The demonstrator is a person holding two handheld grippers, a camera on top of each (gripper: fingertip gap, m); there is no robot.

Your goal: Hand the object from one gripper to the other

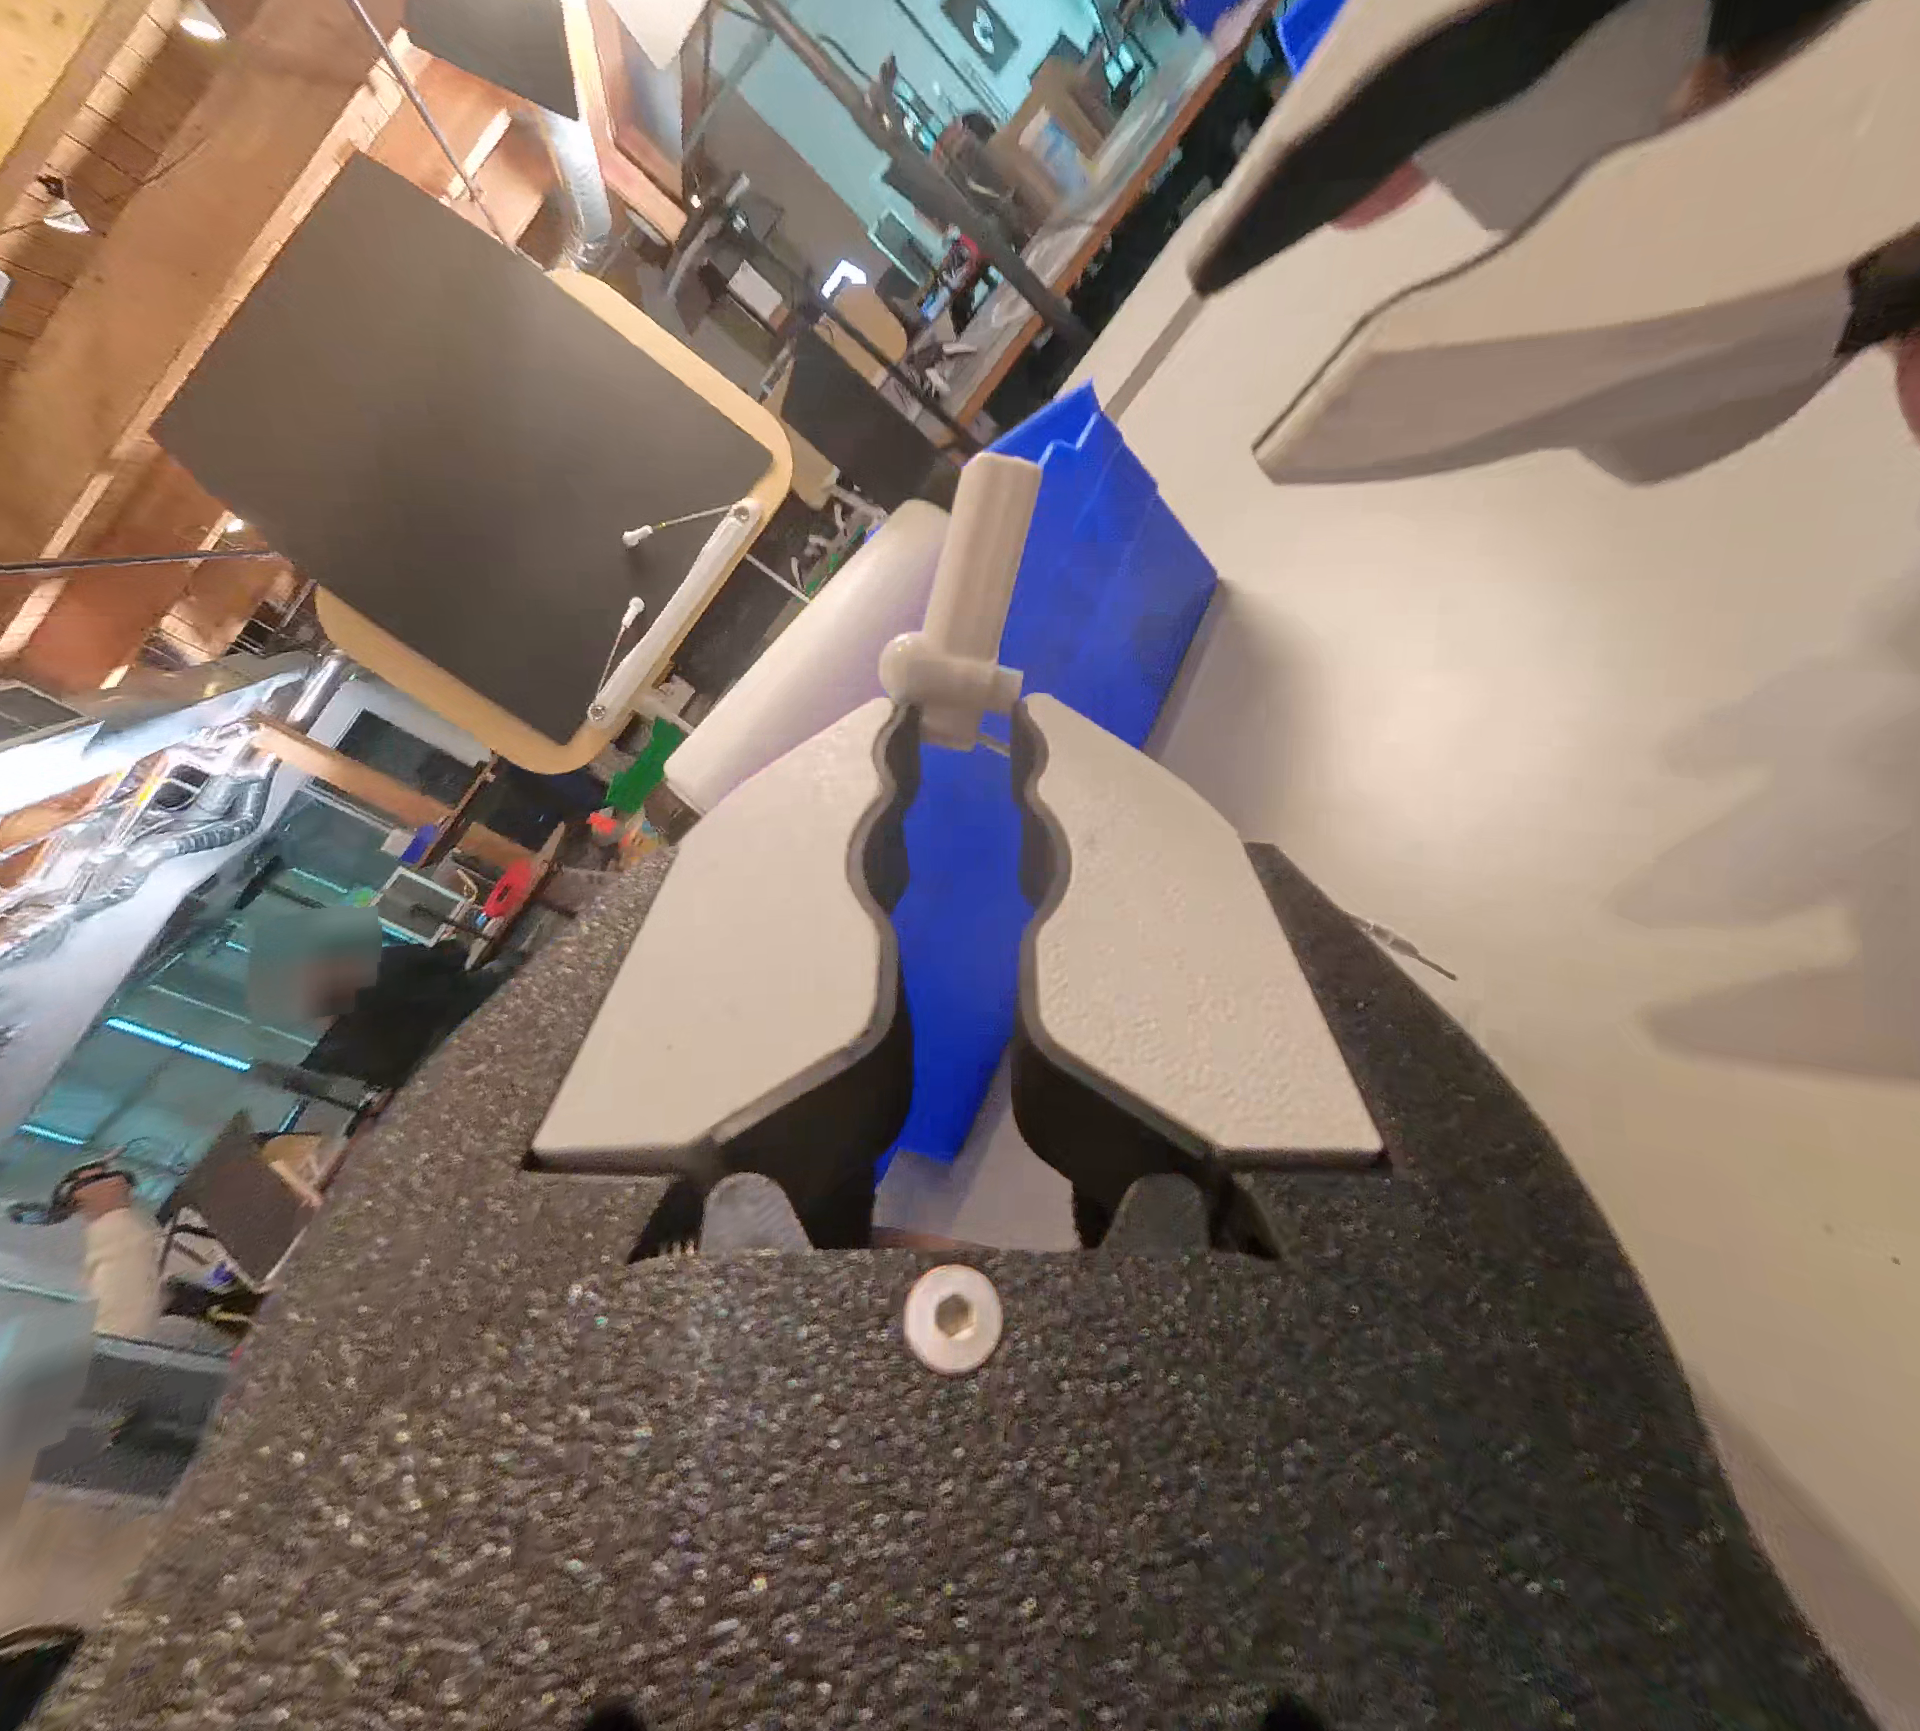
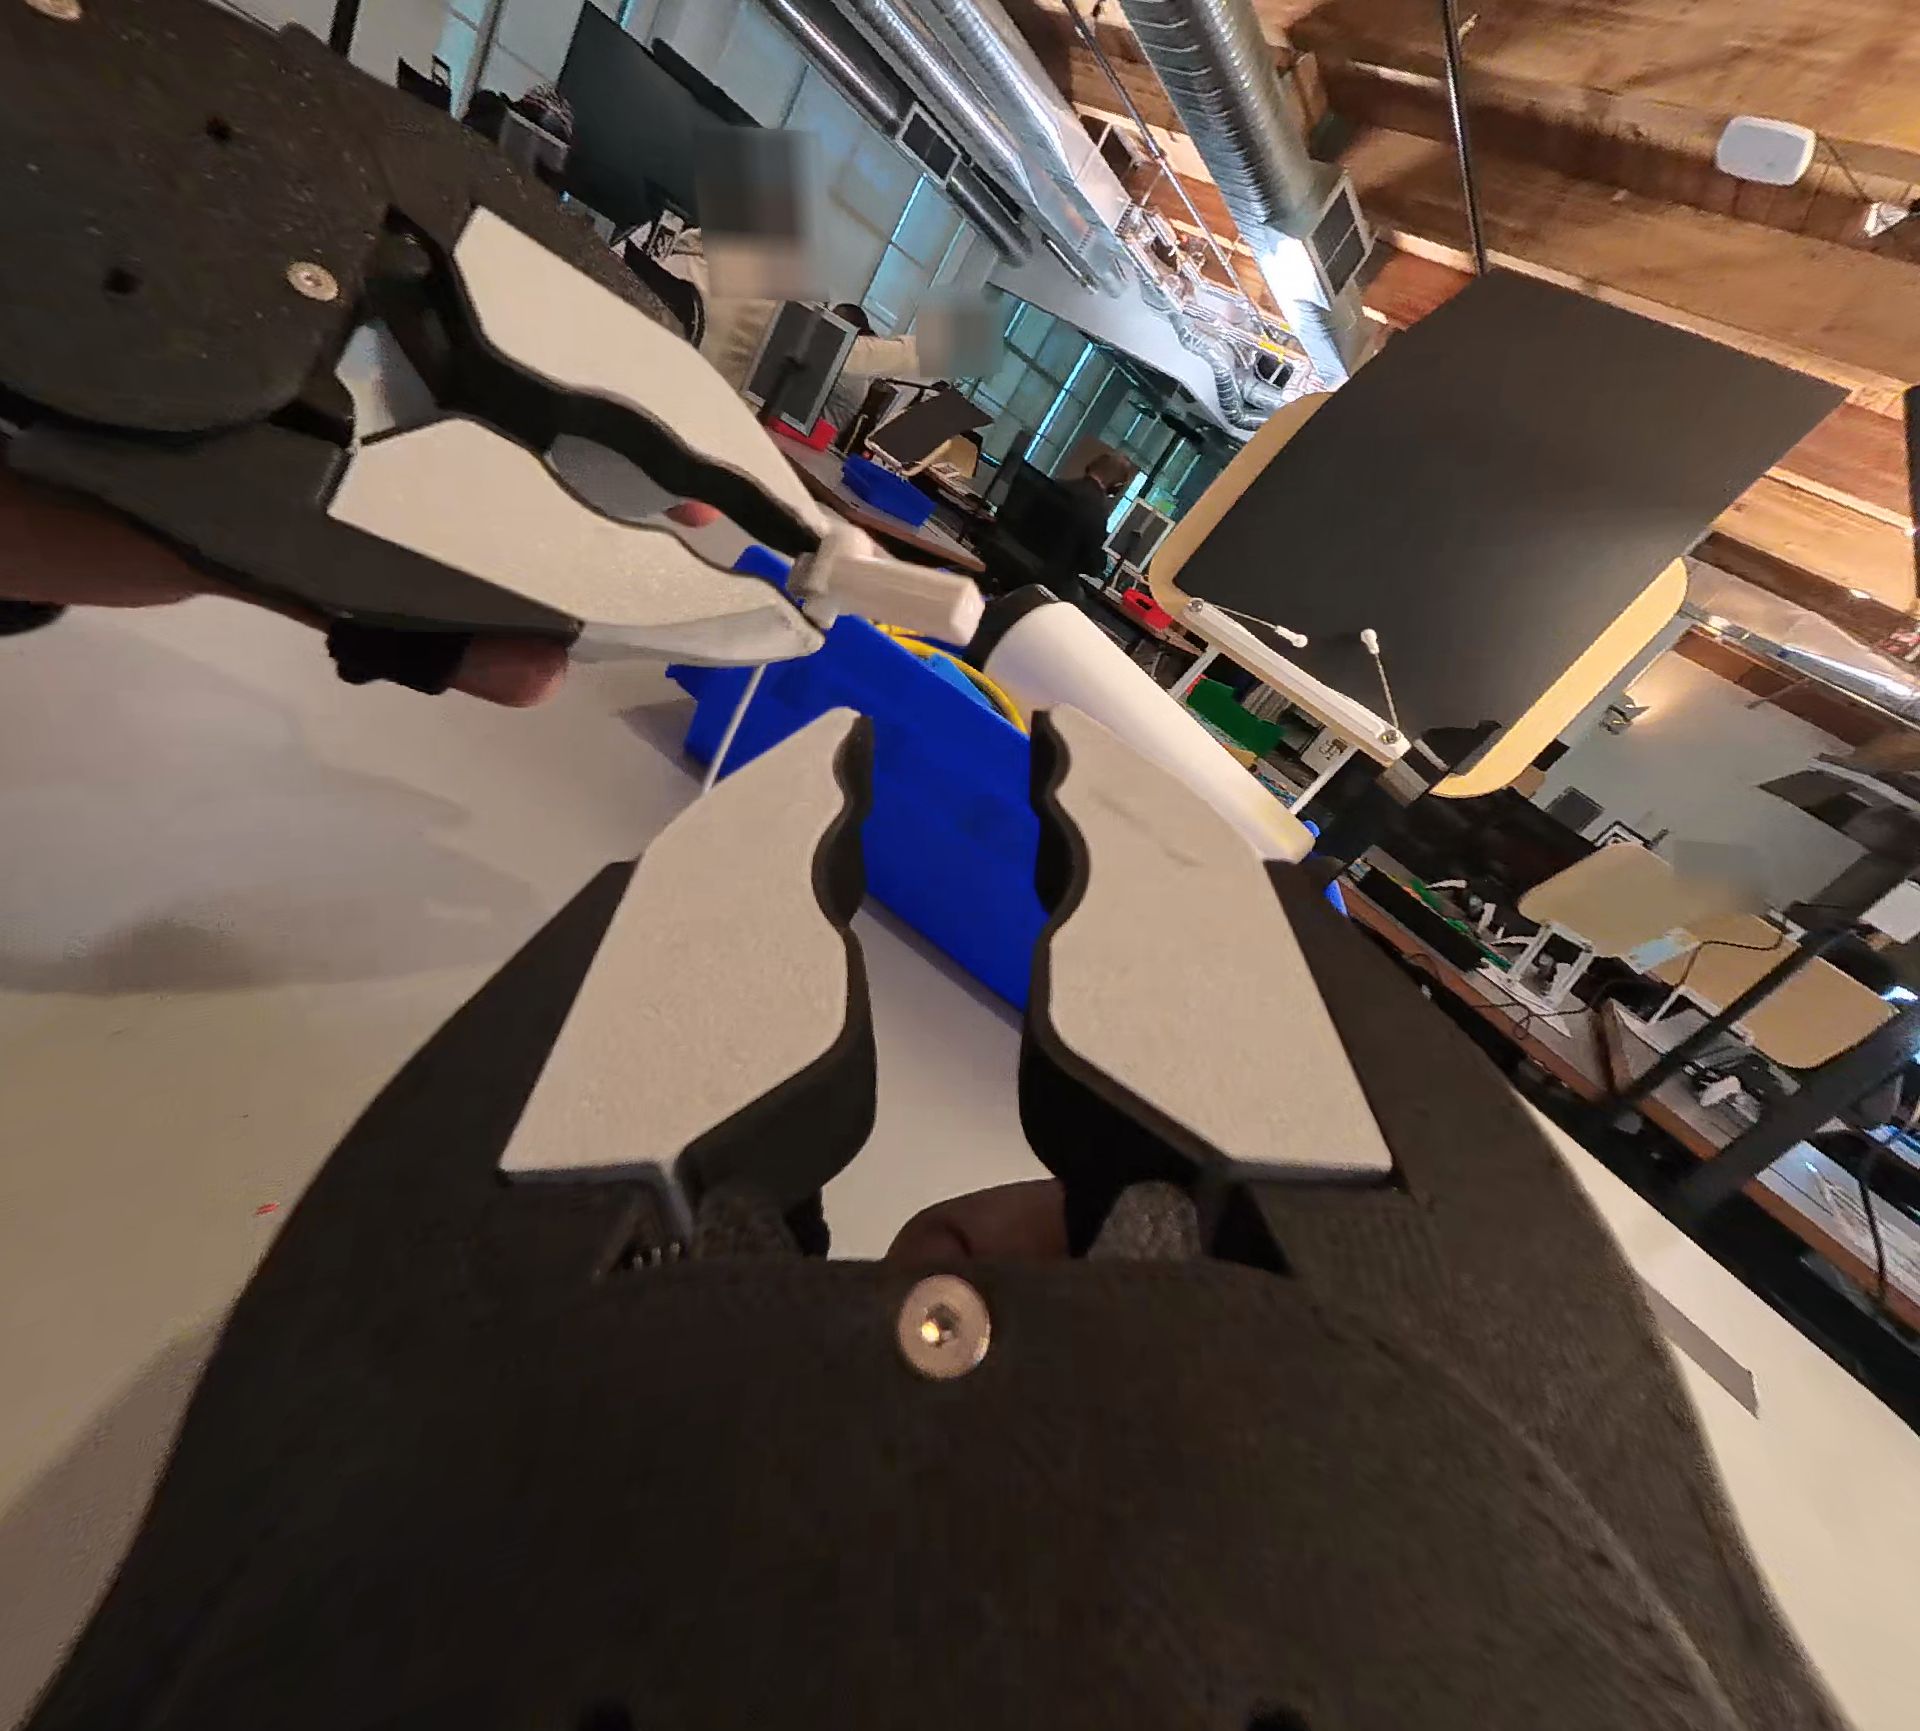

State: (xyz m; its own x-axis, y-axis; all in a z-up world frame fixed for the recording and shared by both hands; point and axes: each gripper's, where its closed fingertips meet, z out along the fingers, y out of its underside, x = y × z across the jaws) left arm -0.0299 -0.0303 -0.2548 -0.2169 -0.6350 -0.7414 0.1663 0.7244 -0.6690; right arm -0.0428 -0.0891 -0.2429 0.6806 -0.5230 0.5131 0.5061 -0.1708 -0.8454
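While the small white plastic connector [image 1: 961, 611] sits pinched at the very tips of the left tongs [image 1: 961, 725], the handover is judged only begun: the piece is lifted clear of the worktop [image 1: 1507, 746], and the transfer itself is yet to come.

Item, left tongs: clenched on the connector's base, with the stem projecting forward beyond the tips. A thin white strand hangs from the piece in the right wrist view.

Item, right tongs [image 2: 945, 746]: released, with a plain gap between the fingers and nothing held. In the left wrist view they show at far right, apart from the connector. In their own view the connector [image 2: 888, 585] lies just ahead and to the left, near but not between the fingers.

Remaining, by judgement: bring the right tongs round the stem, clench them, then release the left.

Item, blue bin [image 2: 935, 808]: on the worktop beyond both tongs, with yellow contents partly seen.

Item, white cylindrical object [image 2: 1122, 725]: beside the bin, partly covered by a finger; its kind cannot be told.

Obscured: the connector's gripped end and exact form; a person's hand, showing only at the edges behind each tool; the right tongs, blurred in the left wrist view.
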